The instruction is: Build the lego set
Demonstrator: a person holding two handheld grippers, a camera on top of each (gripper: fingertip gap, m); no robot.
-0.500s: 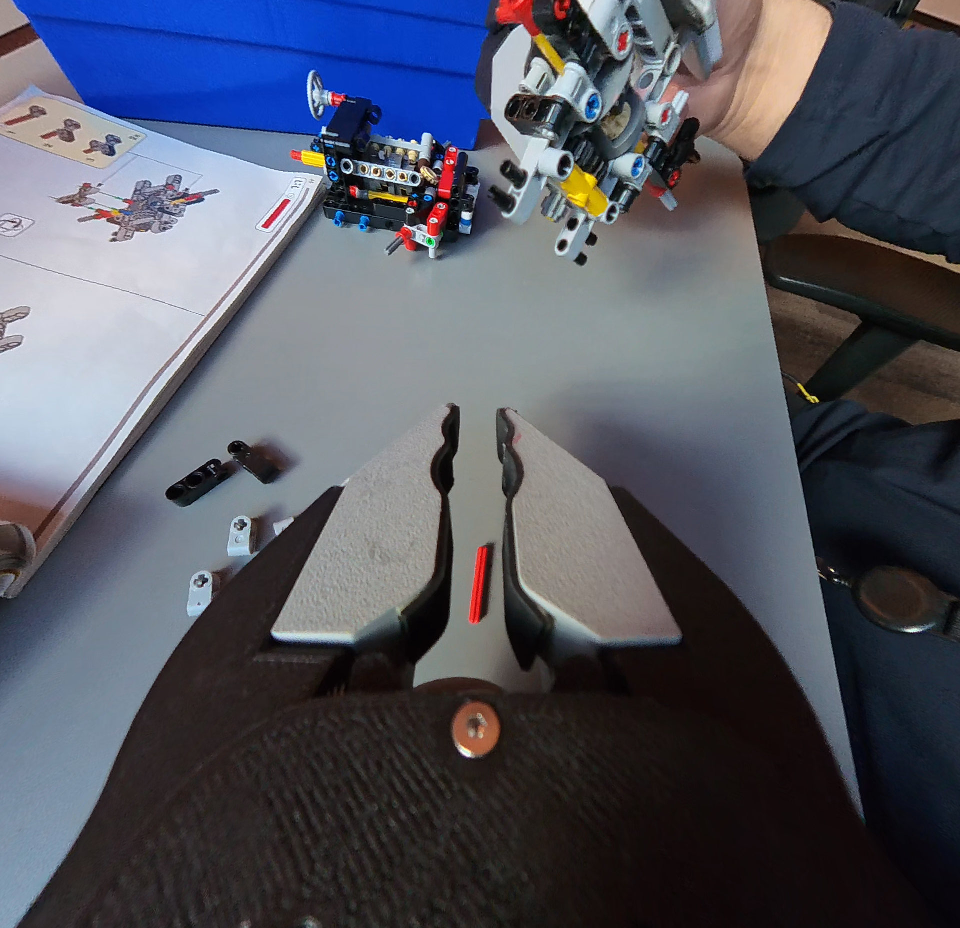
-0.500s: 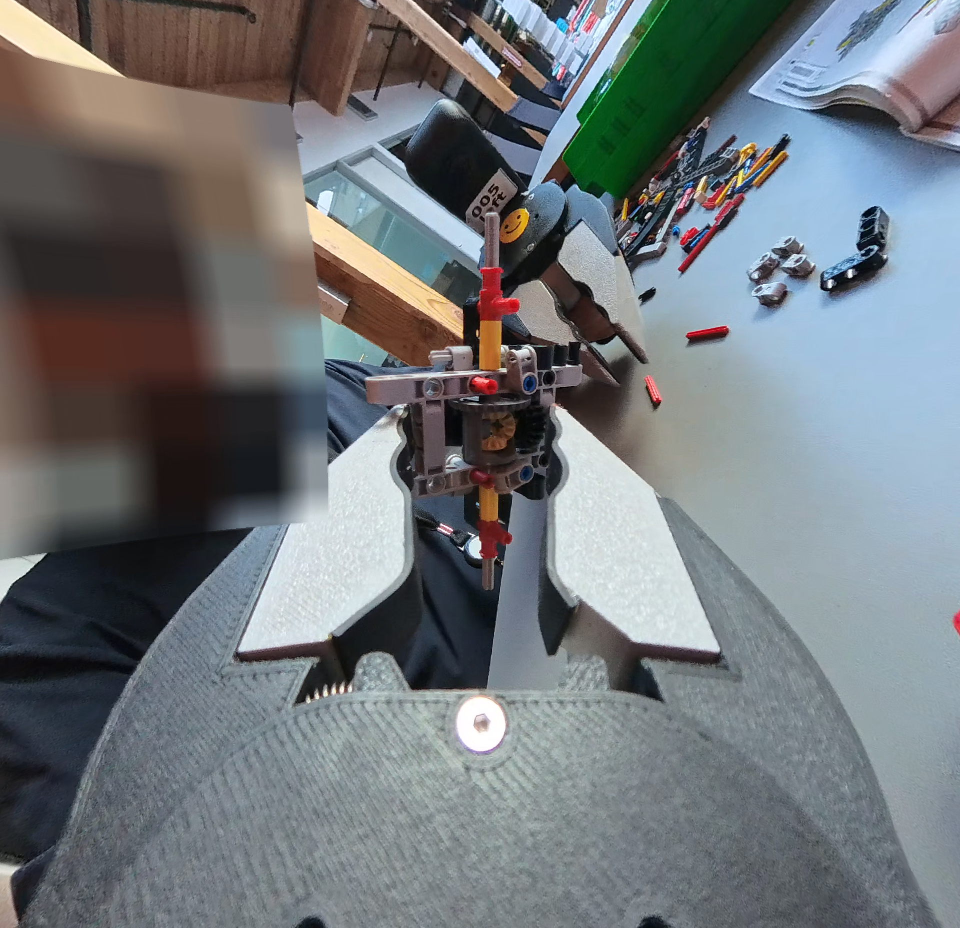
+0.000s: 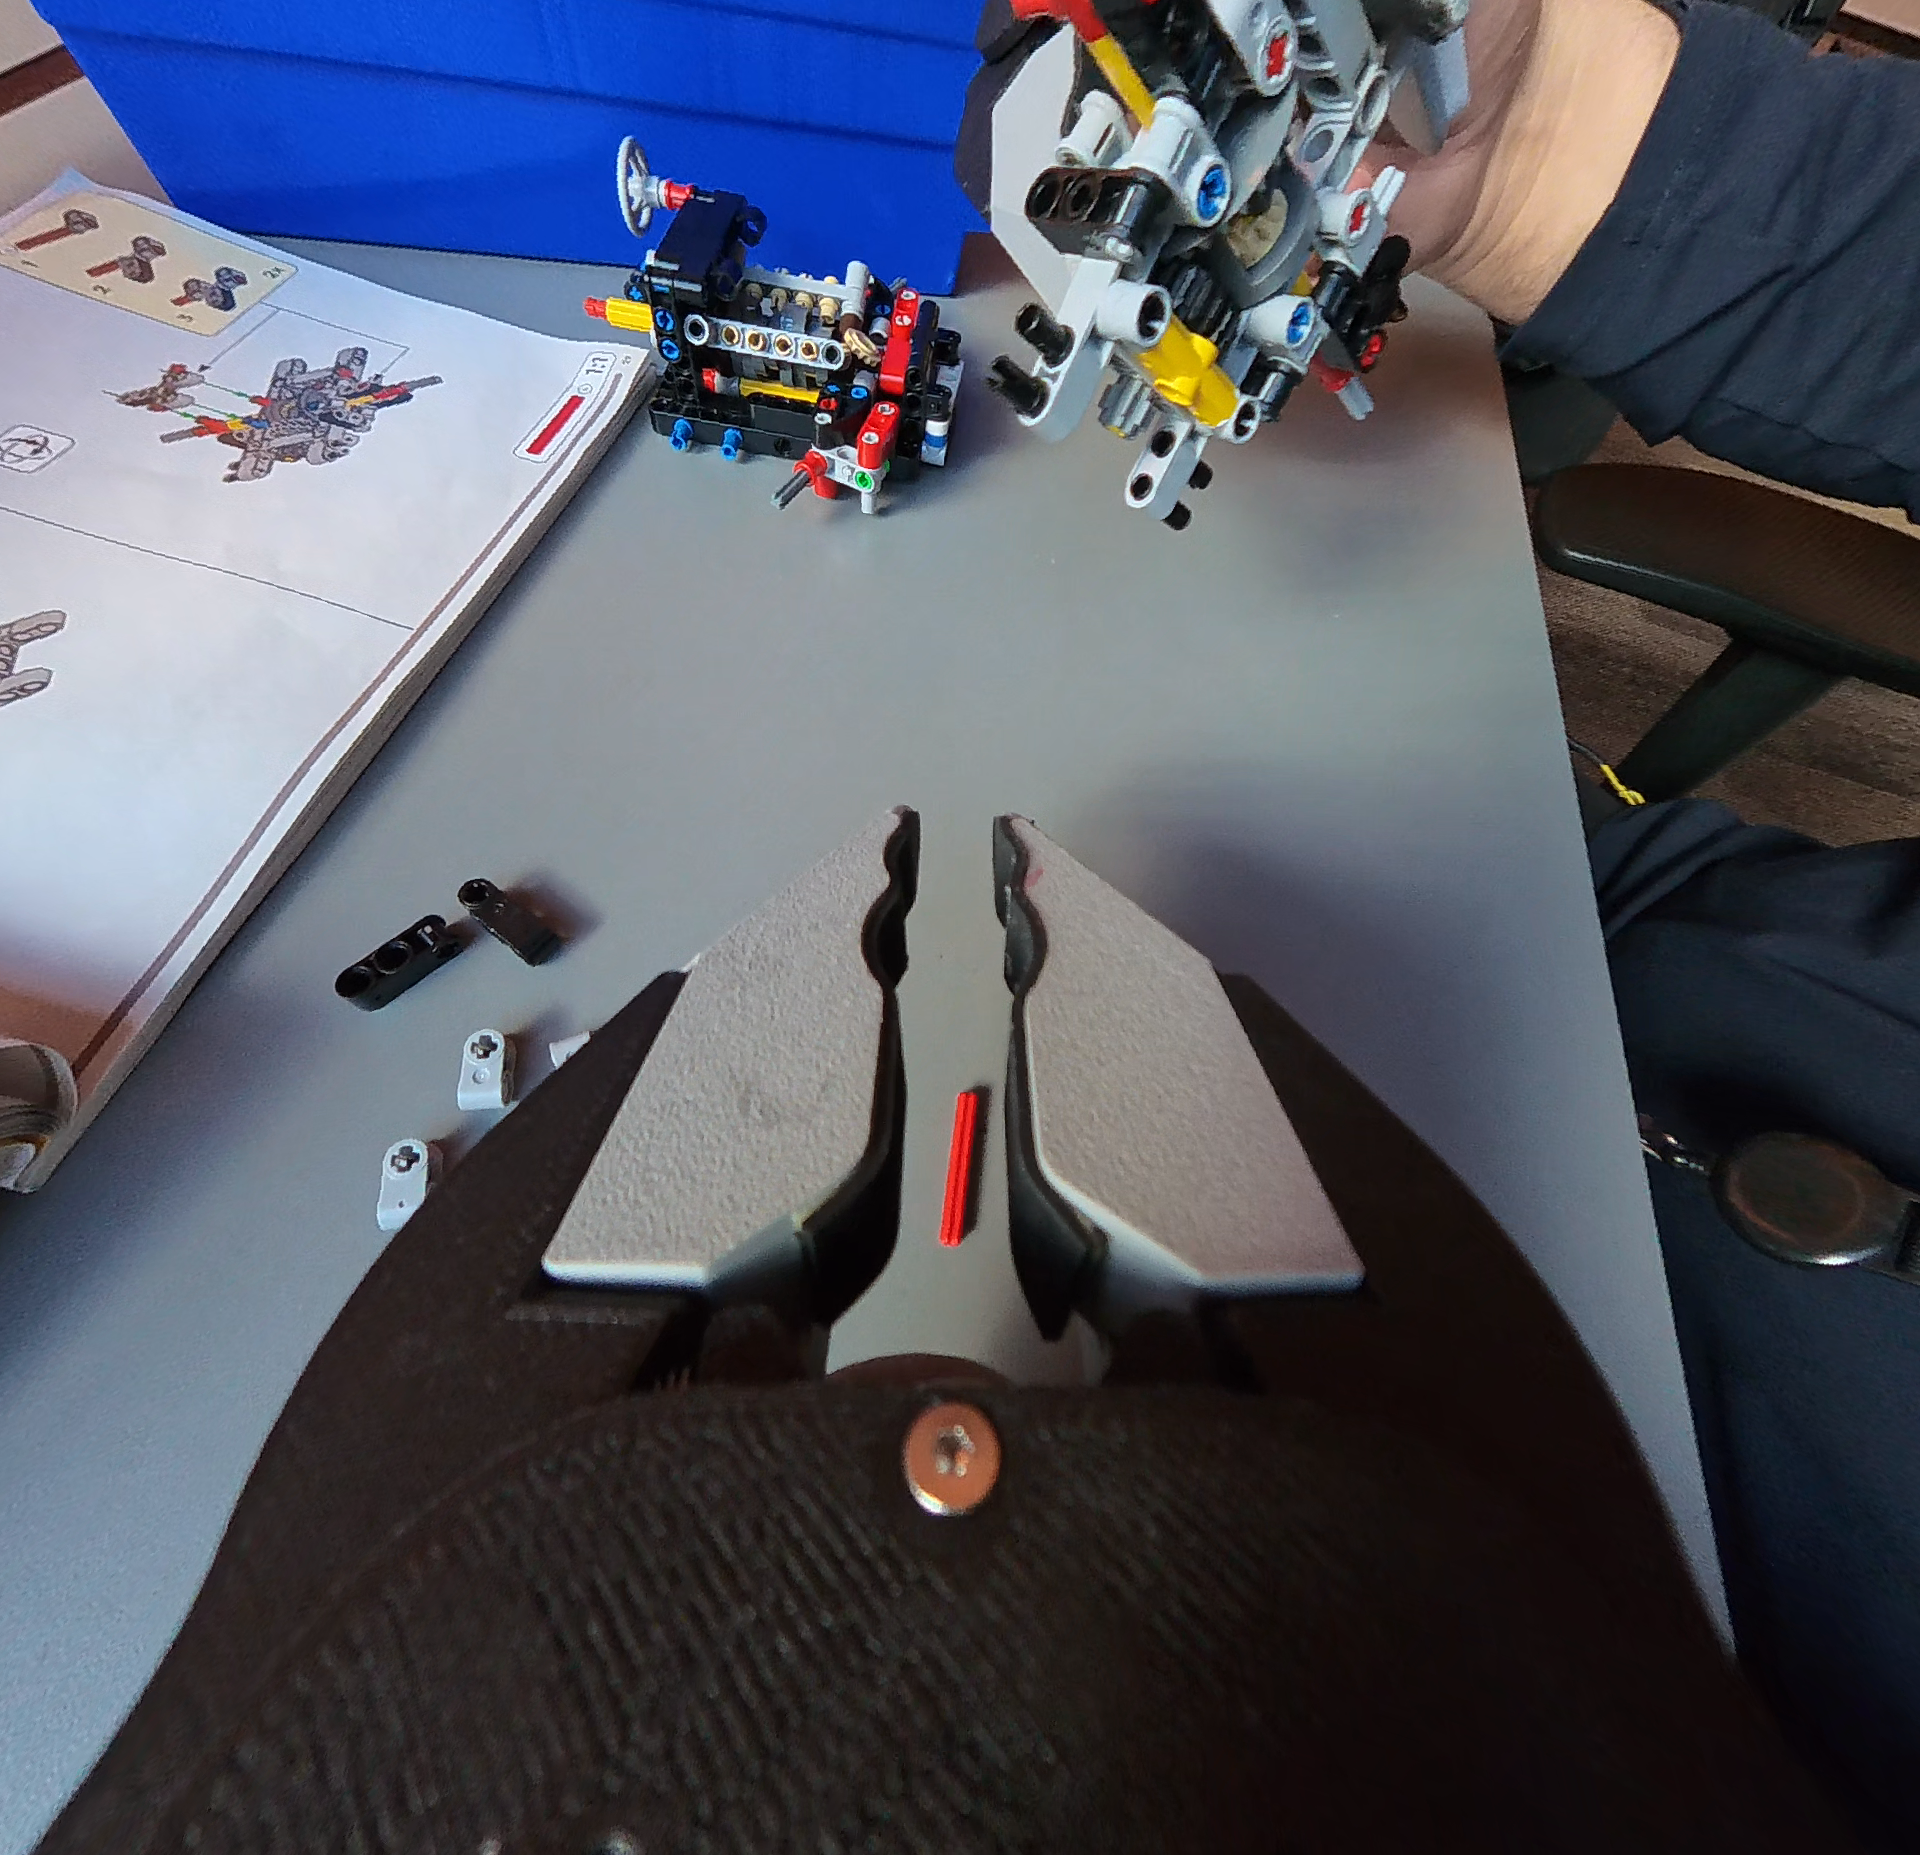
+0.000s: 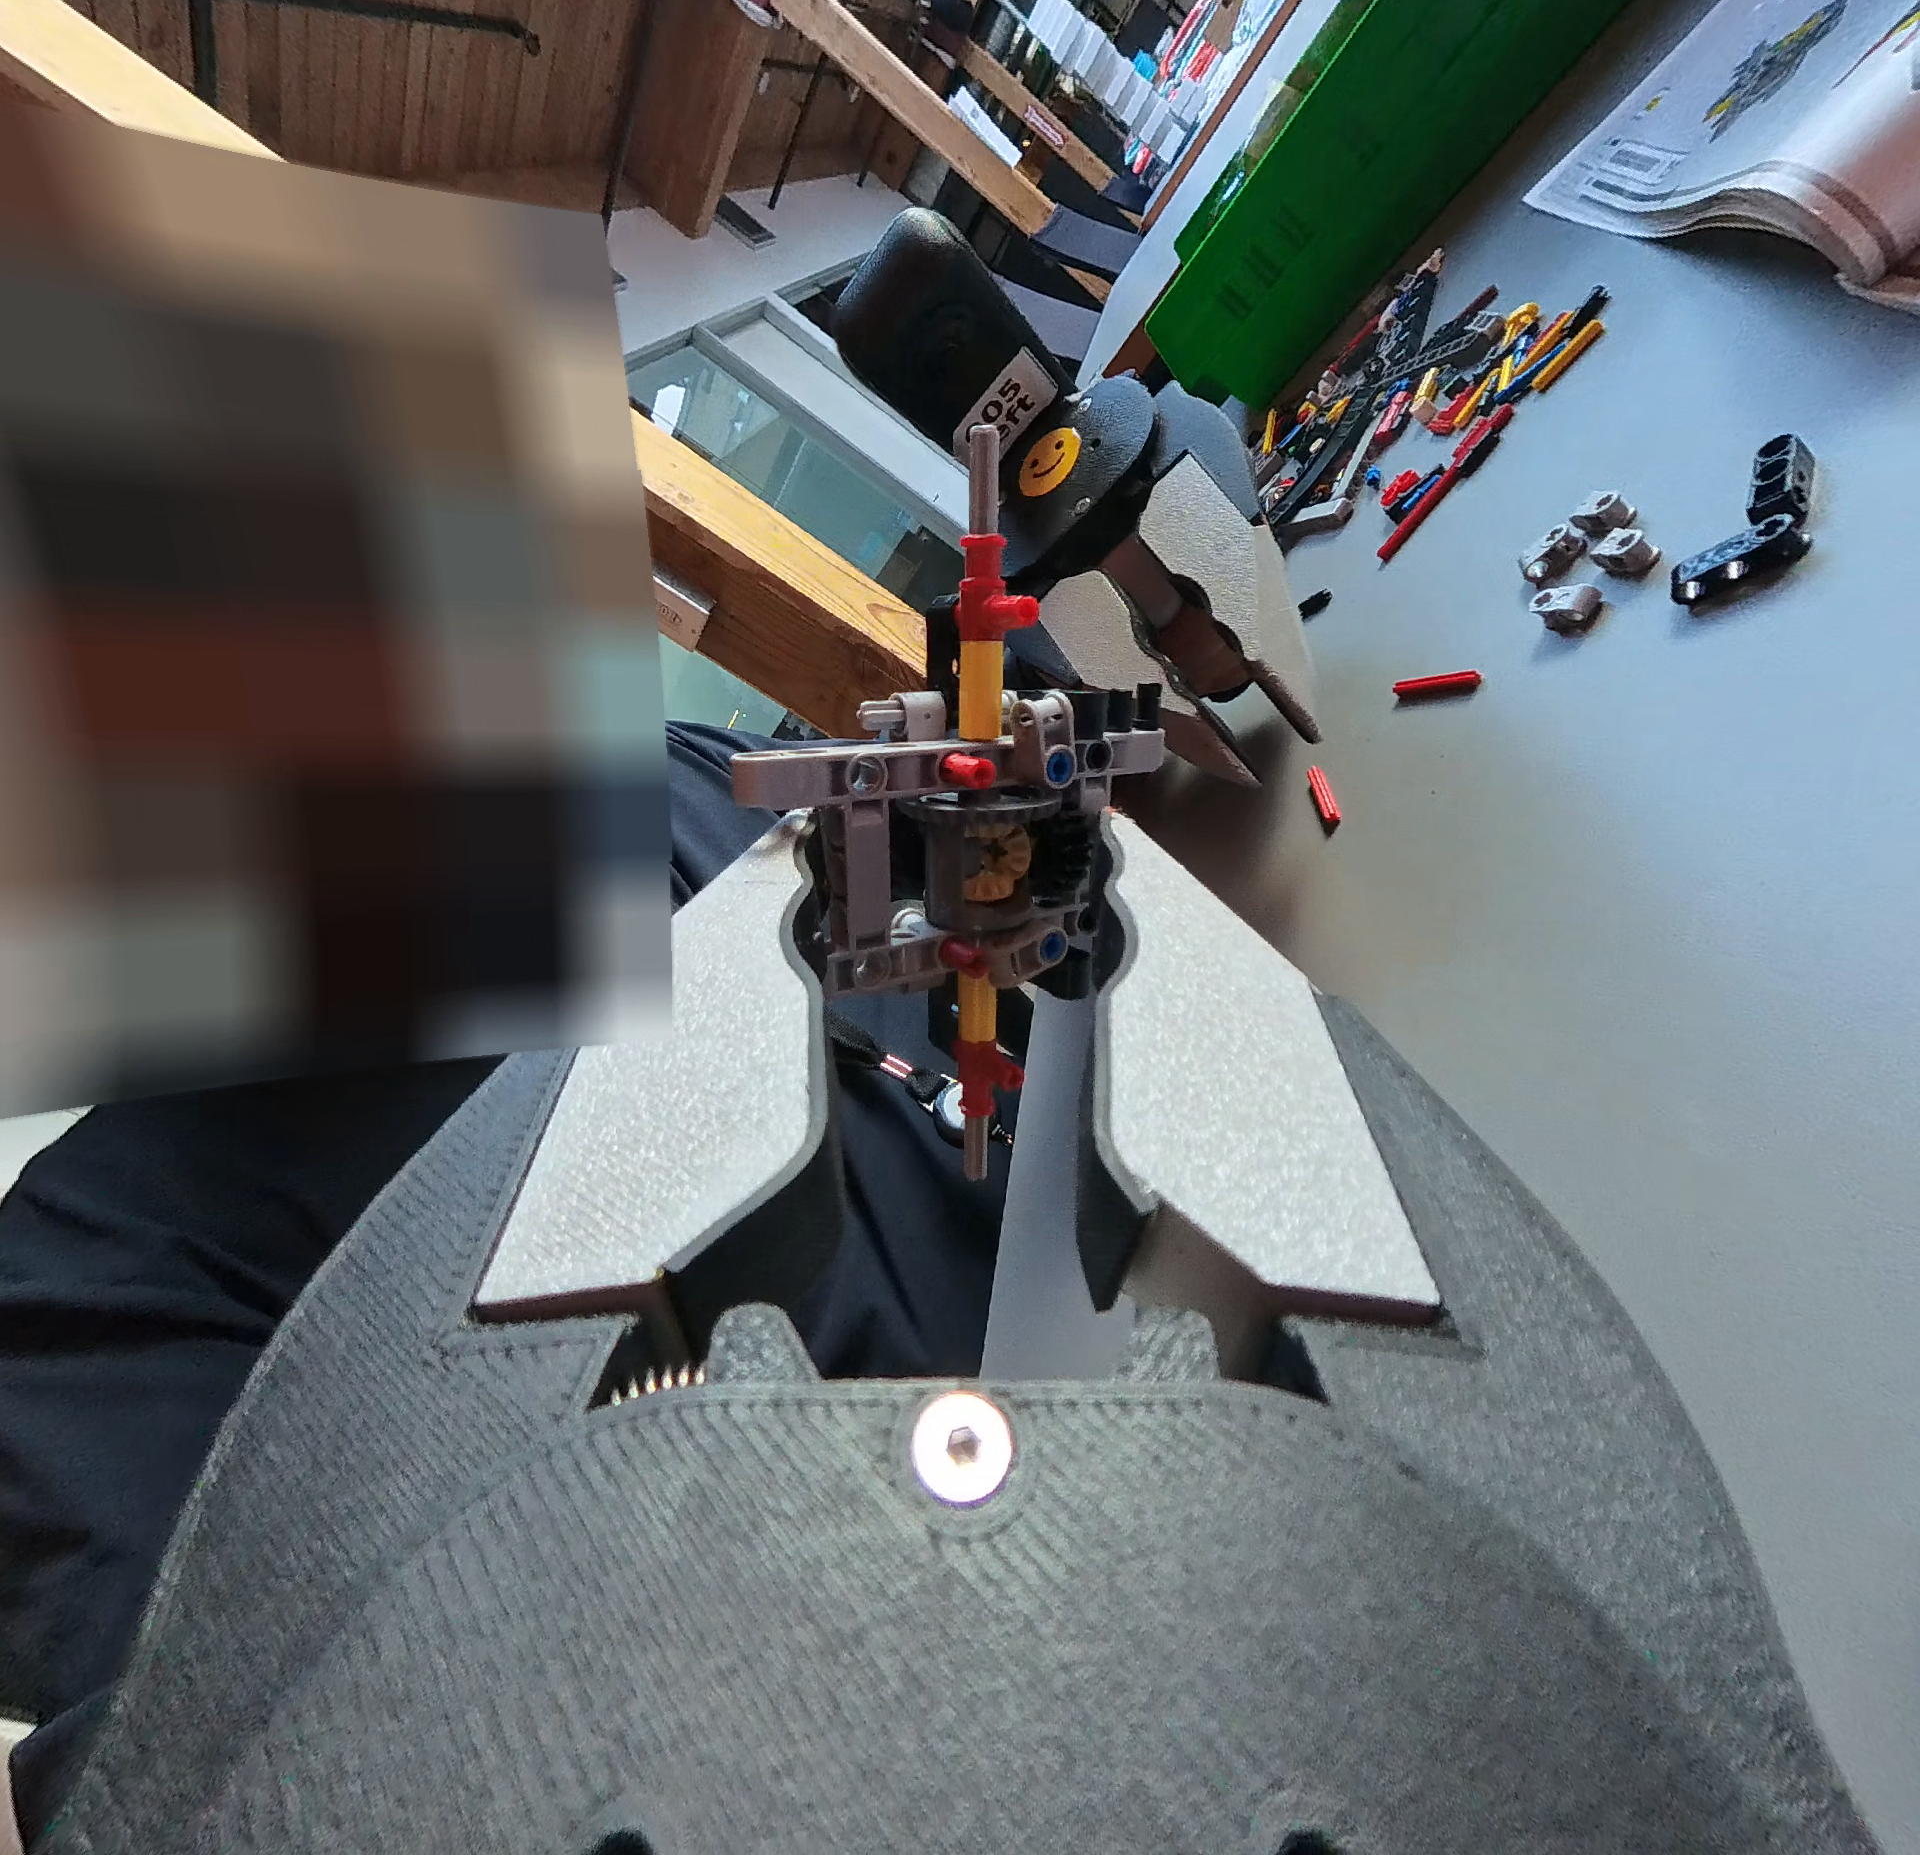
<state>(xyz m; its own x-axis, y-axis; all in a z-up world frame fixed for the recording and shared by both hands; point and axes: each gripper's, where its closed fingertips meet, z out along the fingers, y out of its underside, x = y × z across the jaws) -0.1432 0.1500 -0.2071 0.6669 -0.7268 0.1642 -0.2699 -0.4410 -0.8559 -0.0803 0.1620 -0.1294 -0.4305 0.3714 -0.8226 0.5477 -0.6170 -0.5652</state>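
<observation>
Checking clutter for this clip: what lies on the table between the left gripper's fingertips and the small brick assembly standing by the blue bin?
Nothing: in the left wrist view, bare grey table runs from the left gripper to the small brick assembly.

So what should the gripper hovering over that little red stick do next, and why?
Probably lower and draw back the left gripper: its narrowly parted fingers hold nothing, and the red axle lies on the table behind the fingertips. The right gripper is already clamped on the gear assembly.
</observation>
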